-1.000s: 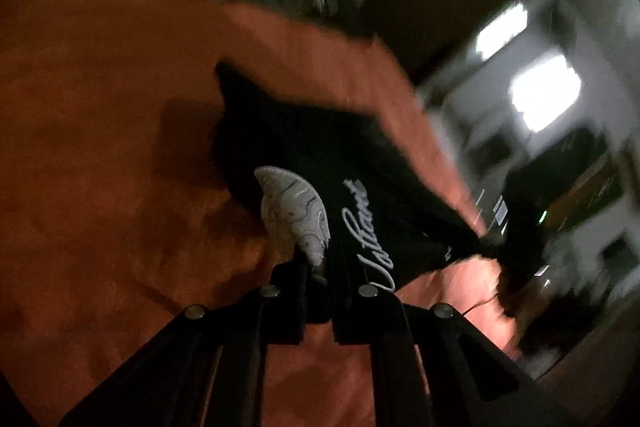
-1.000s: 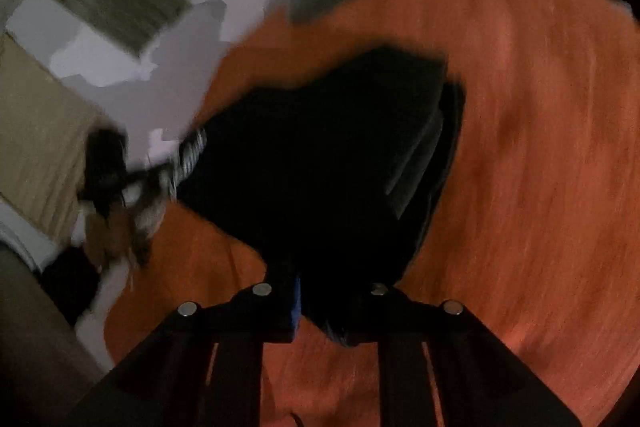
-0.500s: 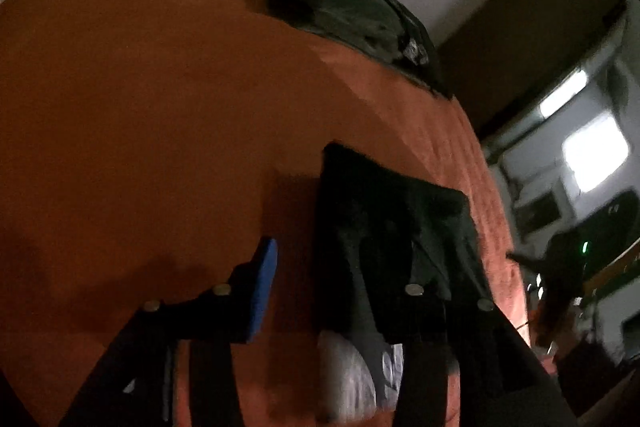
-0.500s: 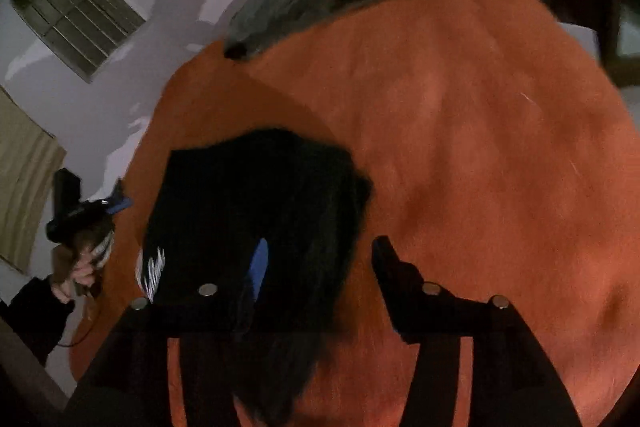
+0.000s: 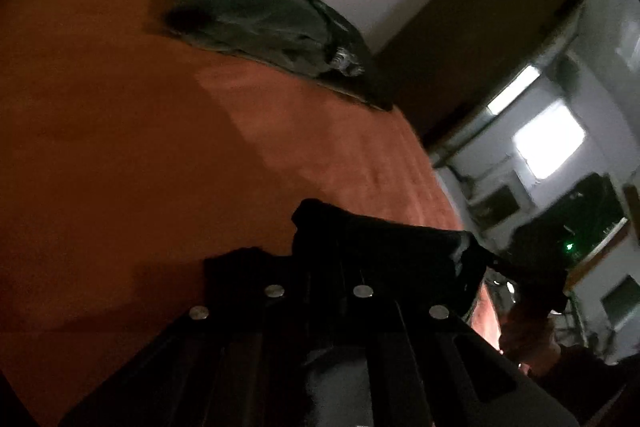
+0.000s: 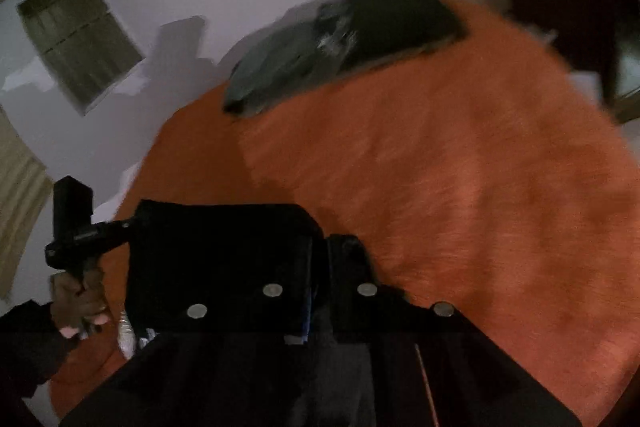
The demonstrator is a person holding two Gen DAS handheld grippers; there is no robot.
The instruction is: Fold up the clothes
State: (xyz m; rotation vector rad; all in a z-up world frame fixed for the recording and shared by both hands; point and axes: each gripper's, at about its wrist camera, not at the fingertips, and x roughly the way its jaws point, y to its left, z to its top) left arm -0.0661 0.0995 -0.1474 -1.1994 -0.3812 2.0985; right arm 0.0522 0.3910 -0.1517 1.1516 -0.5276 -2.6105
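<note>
A black garment (image 5: 380, 243) hangs folded in a short band just above the orange bedspread (image 5: 160, 155). In the left wrist view my left gripper (image 5: 318, 263) has its jaws closing on the garment's left end, and the cloth drapes over the fingers. The right gripper (image 5: 500, 267) holds the far end there, with a hand (image 5: 524, 331) below it. In the right wrist view the black garment (image 6: 220, 247) covers the left finger of my right gripper (image 6: 320, 251), whose jaws are closing on the cloth. The left gripper (image 6: 120, 227) grips the other end.
A pile of dark grey-green clothes (image 5: 256, 15) lies at the bed's far side against the wall. A brown wardrobe (image 5: 480, 27) stands beyond the bed's right corner. A person's hand and dark sleeve (image 6: 76, 295) are at the bed's left edge.
Half a second ago both grippers stood open over the garment lying flat on the bed. Now both are shut on its ends and the cloth is gathered between them.
</note>
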